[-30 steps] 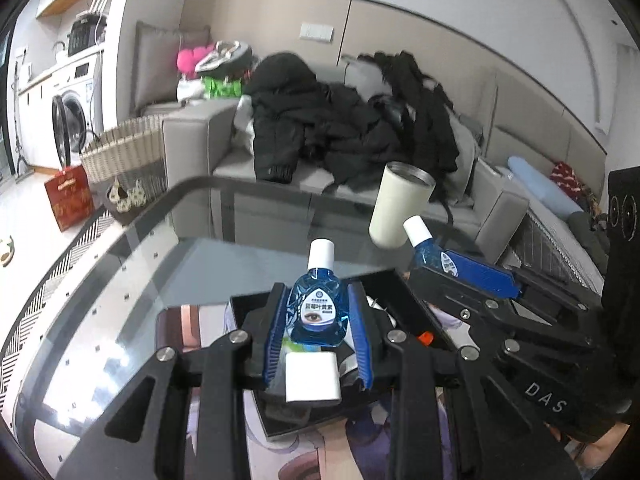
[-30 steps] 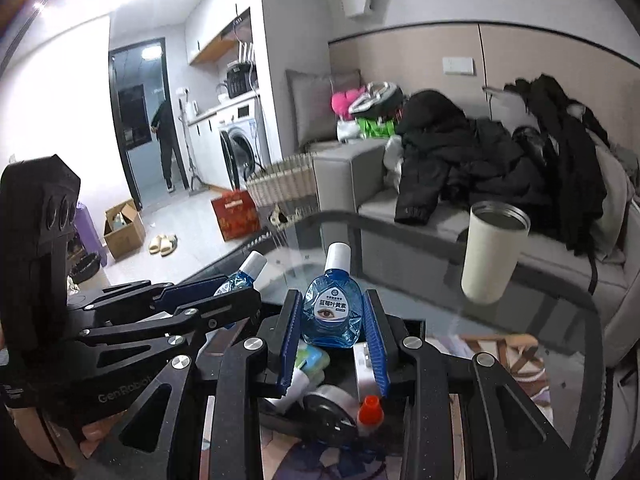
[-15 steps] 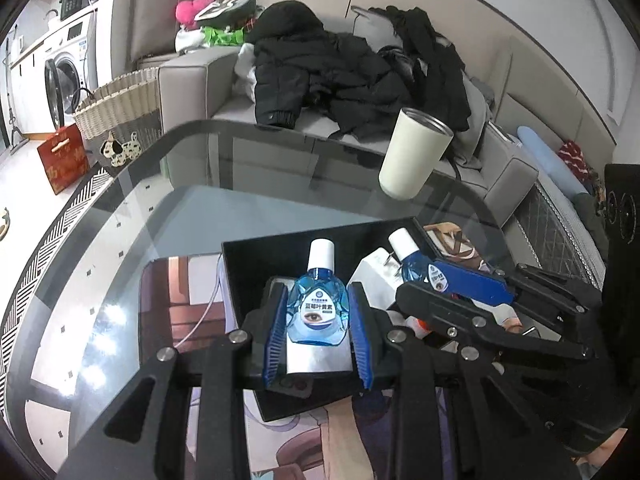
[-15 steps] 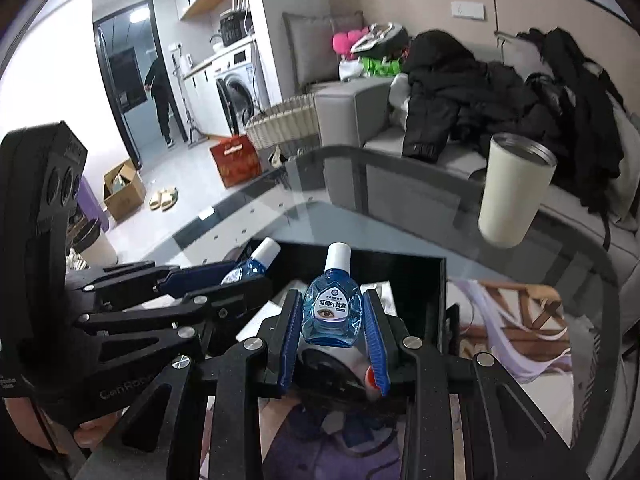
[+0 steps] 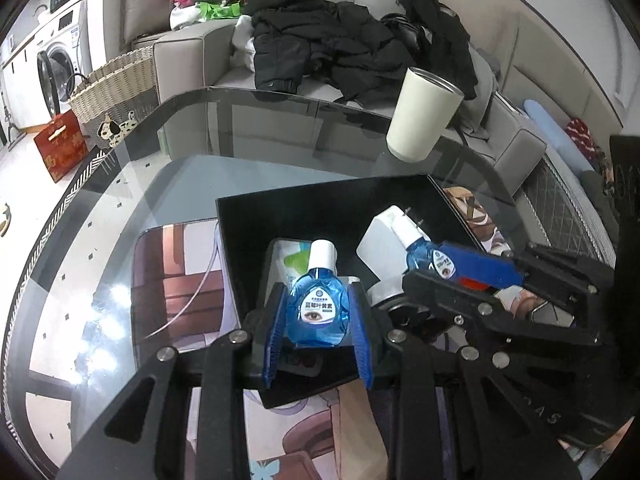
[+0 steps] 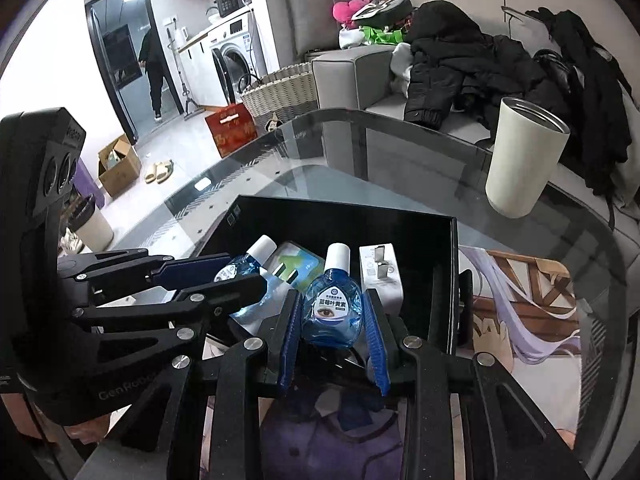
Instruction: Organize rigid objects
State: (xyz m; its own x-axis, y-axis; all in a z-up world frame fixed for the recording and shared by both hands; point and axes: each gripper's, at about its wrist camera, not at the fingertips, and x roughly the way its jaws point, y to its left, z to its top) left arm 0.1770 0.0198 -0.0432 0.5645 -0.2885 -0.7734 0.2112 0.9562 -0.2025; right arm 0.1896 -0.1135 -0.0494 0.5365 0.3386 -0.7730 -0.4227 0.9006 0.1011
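Observation:
My left gripper [image 5: 318,322] is shut on a blue eye-drop bottle [image 5: 318,312] with a white cap, held over the black tray [image 5: 280,204]. My right gripper [image 6: 333,320] is shut on a second blue eye-drop bottle [image 6: 333,314] over the same tray [image 6: 344,212]. Each gripper shows in the other's view: the right one [image 5: 460,270] with its bottle [image 5: 420,254], the left one [image 6: 224,276] with its bottle [image 6: 244,266]. In the tray lie a white charger plug [image 6: 378,270] and a green-and-white packet [image 6: 298,260].
A cream tumbler [image 5: 422,116] stands on the glass table [image 5: 120,184] beyond the tray; it also shows in the right wrist view [image 6: 524,160]. A printed mat [image 6: 520,300] lies under the tray. A sofa with dark clothes [image 5: 340,44] stands behind the table.
Both grippers have tilted down and moved lower over the tray with their bottles; the tray interior and its contents have come into view.

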